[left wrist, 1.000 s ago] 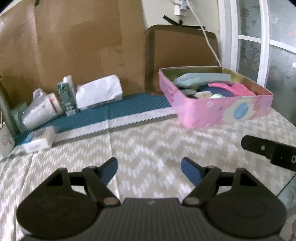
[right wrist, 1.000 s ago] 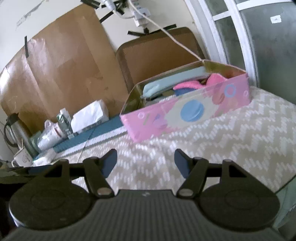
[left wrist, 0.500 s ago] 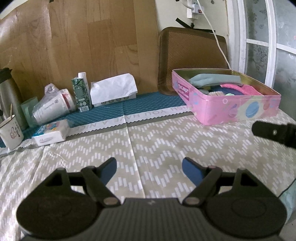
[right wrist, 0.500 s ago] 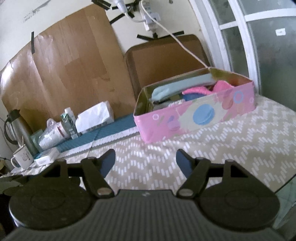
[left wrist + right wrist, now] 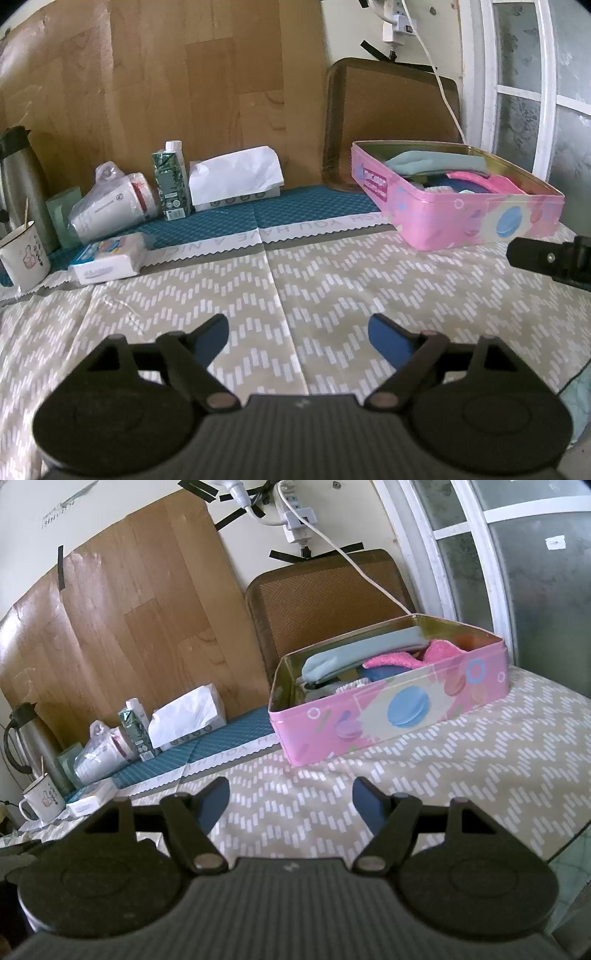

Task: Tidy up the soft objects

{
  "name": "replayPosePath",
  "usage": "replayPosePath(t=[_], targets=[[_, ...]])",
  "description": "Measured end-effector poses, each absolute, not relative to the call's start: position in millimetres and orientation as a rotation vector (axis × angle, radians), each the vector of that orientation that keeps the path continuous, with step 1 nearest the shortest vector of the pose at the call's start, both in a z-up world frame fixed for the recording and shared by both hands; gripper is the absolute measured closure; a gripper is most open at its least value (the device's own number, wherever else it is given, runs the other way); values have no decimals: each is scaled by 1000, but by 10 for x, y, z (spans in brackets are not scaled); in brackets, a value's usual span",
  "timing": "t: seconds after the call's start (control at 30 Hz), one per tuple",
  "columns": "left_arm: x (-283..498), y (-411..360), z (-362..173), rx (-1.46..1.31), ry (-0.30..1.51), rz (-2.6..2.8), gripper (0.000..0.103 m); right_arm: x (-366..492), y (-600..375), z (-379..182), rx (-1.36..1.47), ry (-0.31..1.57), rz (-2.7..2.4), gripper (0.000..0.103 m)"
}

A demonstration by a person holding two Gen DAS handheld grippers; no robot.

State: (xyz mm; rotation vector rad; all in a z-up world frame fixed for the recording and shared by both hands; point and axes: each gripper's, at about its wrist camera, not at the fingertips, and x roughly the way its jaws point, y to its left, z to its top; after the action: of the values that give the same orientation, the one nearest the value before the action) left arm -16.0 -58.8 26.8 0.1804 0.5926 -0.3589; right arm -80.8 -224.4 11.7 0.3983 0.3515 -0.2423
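Chevron tablecloth (image 5: 332, 280) — wood-grain panel (image 5: 147, 81) behind pink tin (image 5: 391, 709).

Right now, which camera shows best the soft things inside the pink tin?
The right wrist view: the pink tin is closer there, showing a grey-blue pouch and pink cloth. The left wrist view shows the tin smaller, off to the right.

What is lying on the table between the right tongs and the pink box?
Nothing: in the right wrist view, only bare chevron tablecloth lies between the open right tongs and the pink box.
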Motion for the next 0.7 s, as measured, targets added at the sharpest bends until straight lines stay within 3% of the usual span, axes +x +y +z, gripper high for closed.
replayPosePath(t=[0.7], targets=[[-123,-378,201,164,589,-326,11,-738,-2032,123,348,360,-226,25]])
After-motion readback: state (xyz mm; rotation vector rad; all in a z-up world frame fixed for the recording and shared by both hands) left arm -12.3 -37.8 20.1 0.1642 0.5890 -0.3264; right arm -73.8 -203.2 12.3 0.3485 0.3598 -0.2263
